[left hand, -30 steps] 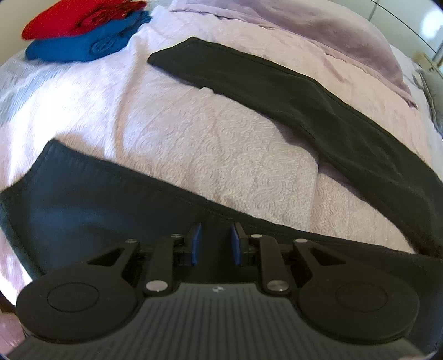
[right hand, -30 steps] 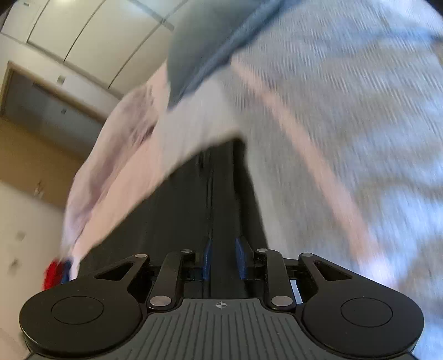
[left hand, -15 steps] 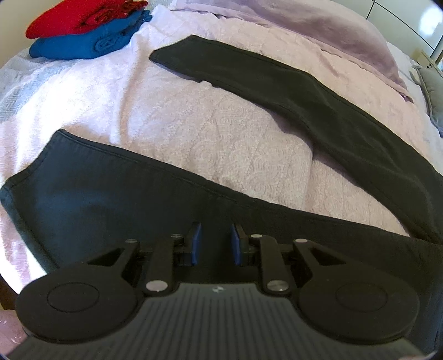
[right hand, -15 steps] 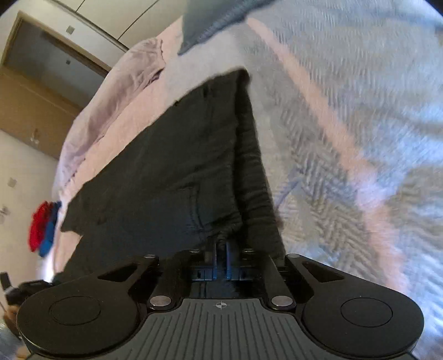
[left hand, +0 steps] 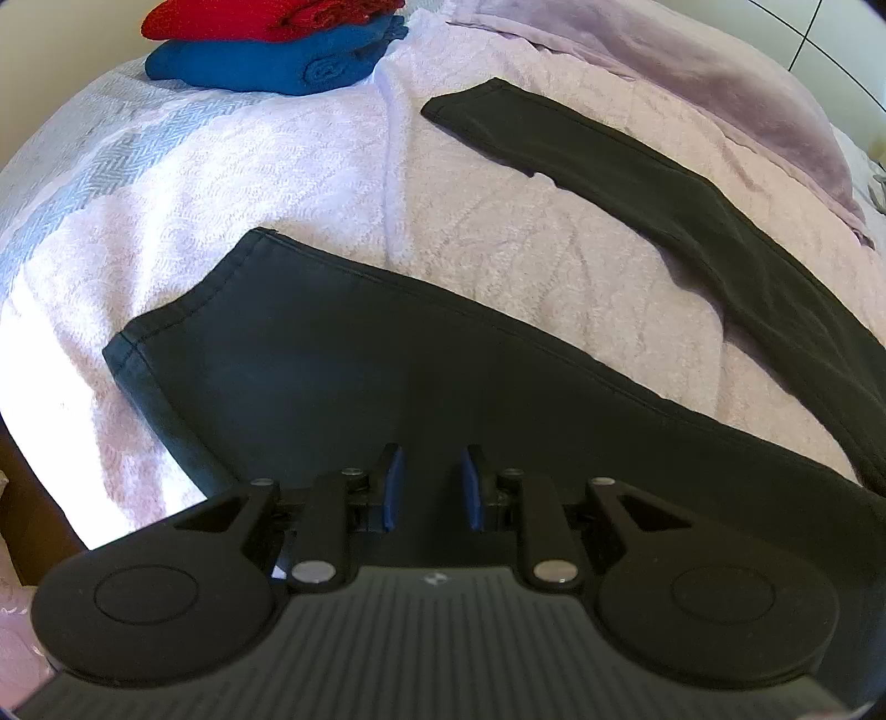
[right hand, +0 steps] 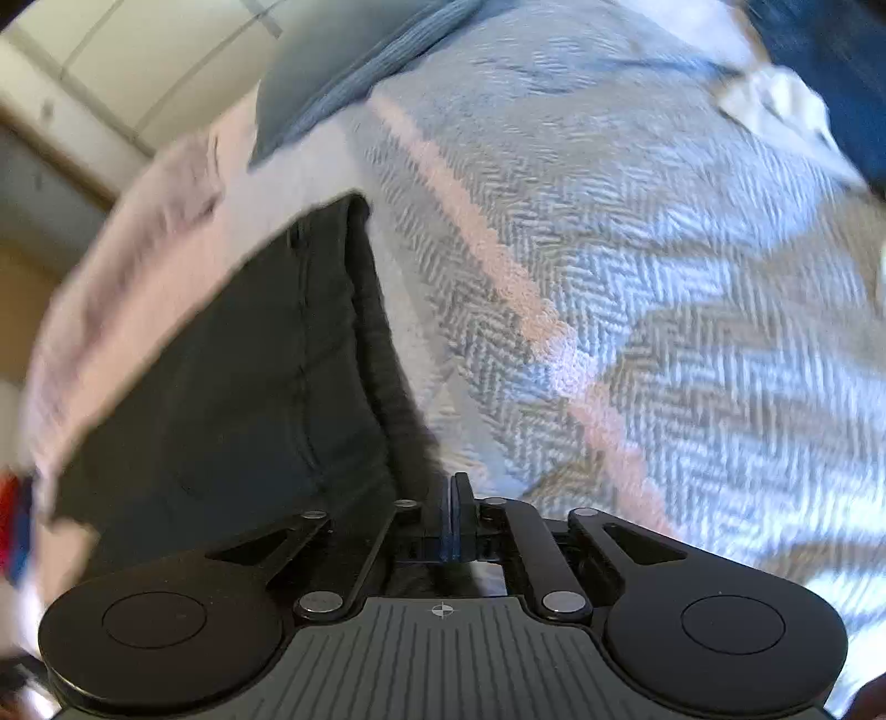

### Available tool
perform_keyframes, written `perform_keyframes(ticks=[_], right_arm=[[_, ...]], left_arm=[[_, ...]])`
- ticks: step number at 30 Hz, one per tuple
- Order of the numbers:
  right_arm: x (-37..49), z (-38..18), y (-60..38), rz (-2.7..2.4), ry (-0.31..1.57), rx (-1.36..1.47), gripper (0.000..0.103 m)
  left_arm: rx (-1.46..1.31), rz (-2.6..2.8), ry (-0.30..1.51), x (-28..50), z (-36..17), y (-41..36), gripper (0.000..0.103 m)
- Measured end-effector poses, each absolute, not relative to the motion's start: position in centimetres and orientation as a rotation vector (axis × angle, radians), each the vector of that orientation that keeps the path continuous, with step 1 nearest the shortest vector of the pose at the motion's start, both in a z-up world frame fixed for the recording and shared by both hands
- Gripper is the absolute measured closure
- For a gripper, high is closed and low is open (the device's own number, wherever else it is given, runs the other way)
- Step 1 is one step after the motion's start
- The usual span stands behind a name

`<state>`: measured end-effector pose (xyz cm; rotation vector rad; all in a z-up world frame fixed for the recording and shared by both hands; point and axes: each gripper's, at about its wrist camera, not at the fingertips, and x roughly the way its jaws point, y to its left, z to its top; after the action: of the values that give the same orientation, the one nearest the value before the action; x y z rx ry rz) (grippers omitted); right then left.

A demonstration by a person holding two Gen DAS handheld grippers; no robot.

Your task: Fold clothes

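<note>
Right wrist: blurred trousers [right hand: 249, 387] hide waistband grip.

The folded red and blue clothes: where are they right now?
In the left wrist view, the red garment lies on the blue garment at the top left, on the bedspread, beyond the black trousers.

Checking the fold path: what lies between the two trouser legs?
Only bare lilac bedspread separates the near leg from the far leg, in the left wrist view.
</note>
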<state>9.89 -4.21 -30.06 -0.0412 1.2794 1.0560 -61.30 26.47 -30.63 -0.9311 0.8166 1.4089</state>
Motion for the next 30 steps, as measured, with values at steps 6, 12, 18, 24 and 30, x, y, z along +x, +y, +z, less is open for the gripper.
perform_keyframes(ticks=[6, 12, 18, 24, 30], right_arm=[[9.6, -29.0, -3.1, 1.229, 1.306, 0.027, 0.053], [10.2, -31.1, -0.2, 1.334, 1.31, -0.157, 0.053], [12.4, -34.2, -0.2, 1.498, 1.543, -0.036, 0.067], [11.9, -34.6, 0.6, 1.461, 1.537, -0.04, 0.099], [10.9, -29.6, -0.6, 1.505, 1.358, -0.245, 0.102]], left_arm=[[-0.942, 1.363, 0.789, -60.8, -30.4, 26.8, 0.084], [-0.933, 1.343, 0.803, -59.8, -30.7, 26.5, 0.084], [-0.916, 1.345, 0.819, -58.8, -30.9, 26.0, 0.083], [-0.906, 1.36, 0.835, -57.9, -31.0, 25.5, 0.083], [-0.898, 1.365, 0.851, -57.9, -31.0, 25.1, 0.083]])
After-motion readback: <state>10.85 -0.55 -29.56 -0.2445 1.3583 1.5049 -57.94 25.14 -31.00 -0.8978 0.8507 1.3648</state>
